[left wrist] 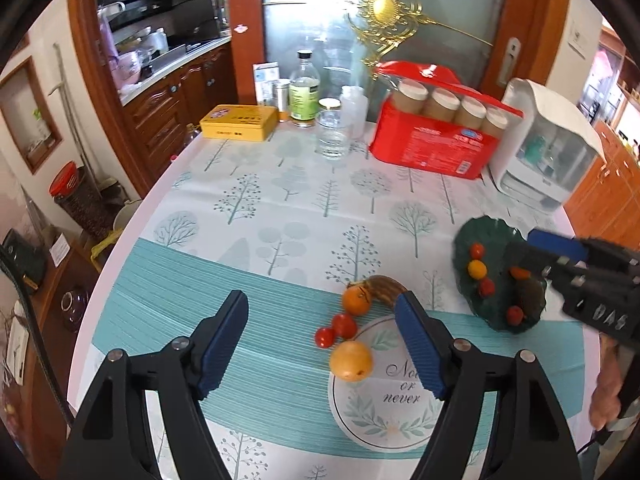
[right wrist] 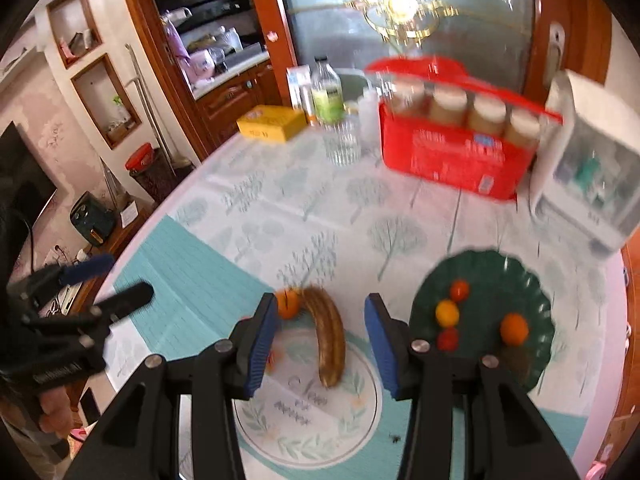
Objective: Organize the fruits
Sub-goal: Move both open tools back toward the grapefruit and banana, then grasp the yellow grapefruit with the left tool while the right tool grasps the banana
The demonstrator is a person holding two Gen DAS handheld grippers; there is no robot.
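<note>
Fruit split between tabletop and plate

A banana lies on the tabletop with an orange touching its far end. Right of them, the plate holds several small fruits. Boxes and bottles stand behind.

Right wrist view: motion-blurred; print on the red plastic jar pack unreadable.
Brown overripe banana: near end hidden behind a blue finger pad.
Dark green scalloped plate: right part covered by the right gripper.
Dark fruit on plate: kind unclear.
</note>
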